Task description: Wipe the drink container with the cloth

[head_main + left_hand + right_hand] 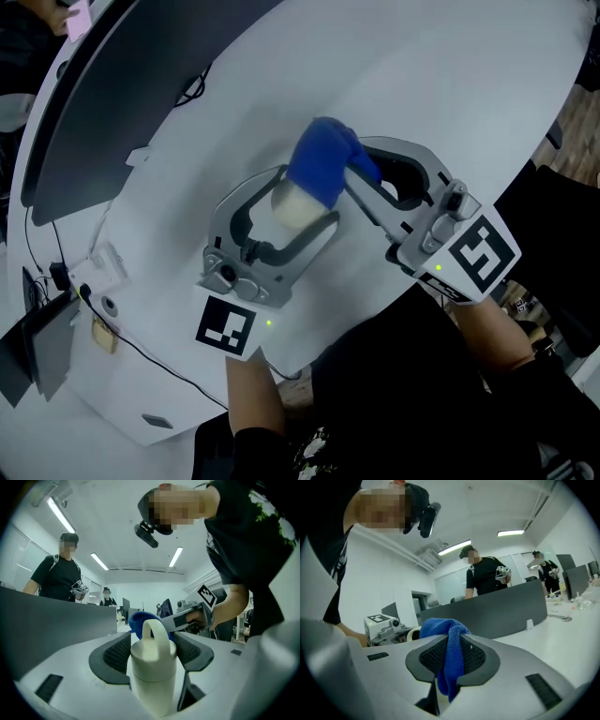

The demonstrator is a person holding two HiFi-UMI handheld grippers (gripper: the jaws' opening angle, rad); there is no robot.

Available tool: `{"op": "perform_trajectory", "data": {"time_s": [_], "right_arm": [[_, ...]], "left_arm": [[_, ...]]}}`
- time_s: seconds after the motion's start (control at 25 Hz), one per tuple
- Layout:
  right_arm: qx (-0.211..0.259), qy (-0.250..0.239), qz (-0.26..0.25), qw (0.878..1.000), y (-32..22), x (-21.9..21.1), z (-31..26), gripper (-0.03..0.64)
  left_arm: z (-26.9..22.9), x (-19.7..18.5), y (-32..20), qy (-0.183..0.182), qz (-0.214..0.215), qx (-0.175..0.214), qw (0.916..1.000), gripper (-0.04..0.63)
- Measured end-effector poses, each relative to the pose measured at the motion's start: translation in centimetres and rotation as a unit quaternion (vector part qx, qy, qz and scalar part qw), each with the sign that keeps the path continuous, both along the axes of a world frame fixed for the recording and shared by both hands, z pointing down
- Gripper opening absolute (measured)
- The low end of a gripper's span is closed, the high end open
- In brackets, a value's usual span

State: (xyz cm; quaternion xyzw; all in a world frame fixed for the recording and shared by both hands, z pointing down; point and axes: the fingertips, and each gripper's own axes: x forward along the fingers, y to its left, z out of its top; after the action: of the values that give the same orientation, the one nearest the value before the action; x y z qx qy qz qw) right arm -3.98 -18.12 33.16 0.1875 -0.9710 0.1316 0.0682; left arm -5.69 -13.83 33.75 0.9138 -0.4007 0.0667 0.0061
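Left gripper (284,217) clamped on drink container (152,672) — right gripper (449,660) pinching cloth (323,164) atop it.

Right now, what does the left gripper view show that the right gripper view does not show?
Only the left gripper view shows the cream drink container whole, with its loop handle, clamped between the left tongs. Only the right gripper view shows how the right tongs pinch the blue cloth between their pads, with one end hanging below. Both views show the cloth, the grey partition and people standing behind it.
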Motion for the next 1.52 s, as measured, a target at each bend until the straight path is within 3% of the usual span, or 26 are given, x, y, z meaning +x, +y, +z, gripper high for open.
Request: {"op": "perform_trajectory", "data": {"time_s": [0.08, 0.28, 0.4, 0.52, 0.64, 0.72, 0.8, 0.88, 0.96, 1.12, 1.2, 1.24, 1.32, 1.4, 1.52], "right_arm": [[-0.012, 0.014, -0.026, 1.000, 0.5, -1.2, 1.5, 0.043], [-0.077, 0.074, -0.022, 0.994, 0.4, -1.5, 8.2, 0.041], [-0.082, 0.138, -0.032, 0.986, 0.4, -1.6, 12.1, 0.041], [-0.094, 0.163, -0.032, 0.982, 0.6, -1.4, 14.2, 0.041], [-0.095, 0.168, -0.023, 0.981, 0.5, -1.4, 14.6, 0.041], [-0.090, 0.168, -0.019, 0.981, 0.5, -1.5, 14.7, 0.043], [-0.086, 0.166, -0.019, 0.982, 0.4, -1.6, 14.7, 0.043], [-0.082, 0.165, -0.019, 0.983, 0.4, -1.5, 14.7, 0.043], [-0.079, 0.165, -0.017, 0.983, 0.4, -1.4, 14.6, 0.043], [-0.077, 0.161, -0.015, 0.984, 0.6, -1.7, 14.5, 0.043], [-0.076, 0.160, -0.013, 0.984, 0.6, -1.7, 14.5, 0.043], [-0.075, 0.158, -0.012, 0.984, 0.7, -1.7, 14.5, 0.043], [-0.076, 0.152, -0.011, 0.985, 0.8, -1.6, 14.4, 0.043], [-0.083, 0.138, -0.008, 0.987, 0.7, -1.3, 13.9, 0.043], [-0.083, 0.093, 0.007, 0.992, -0.2, -0.4, 11.1, 0.043]], "left_arm": [[0.0, 0.0, 0.0, 0.006, -0.005, 0.000, 1.0000, 0.287], [0.1, 0.0, -0.1, 0.021, -0.001, -0.005, 0.9998, 0.287], [0.3, 0.1, -0.1, 0.016, 0.000, -0.010, 0.9998, 0.287], [0.2, 0.2, -0.2, 0.016, -0.004, -0.012, 0.9998, 0.287], [0.5, 0.1, -0.2, -0.003, -0.019, -0.022, 0.9996, 0.287], [0.9, -0.4, -0.1, -0.031, -0.054, -0.038, 0.9973, 0.287], [1.3, -1.3, 0.4, -0.046, -0.129, -0.056, 0.9890, 0.291], [1.5, -1.8, 0.9, -0.031, -0.227, -0.069, 0.9709, 0.301], [1.3, -1.5, 1.1, -0.017, -0.295, -0.067, 0.9529, 0.302], [0.9, -1.8, 0.2, 0.007, -0.377, -0.053, 0.9245, 0.301], [1.1, -2.5, -0.1, 0.008, -0.397, -0.061, 0.9159, 0.296], [1.3, -2.6, -0.2, 0.006, -0.395, -0.064, 0.9166, 0.284], [1.4, -2.5, -0.2, 0.002, -0.371, -0.064, 0.9264, 0.284], [1.3, -2.0, 0.0, -0.005, -0.327, -0.052, 0.9437, 0.282], [1.4, -1.4, 0.1, -0.015, -0.225, -0.034, 0.9737, 0.282]]}}
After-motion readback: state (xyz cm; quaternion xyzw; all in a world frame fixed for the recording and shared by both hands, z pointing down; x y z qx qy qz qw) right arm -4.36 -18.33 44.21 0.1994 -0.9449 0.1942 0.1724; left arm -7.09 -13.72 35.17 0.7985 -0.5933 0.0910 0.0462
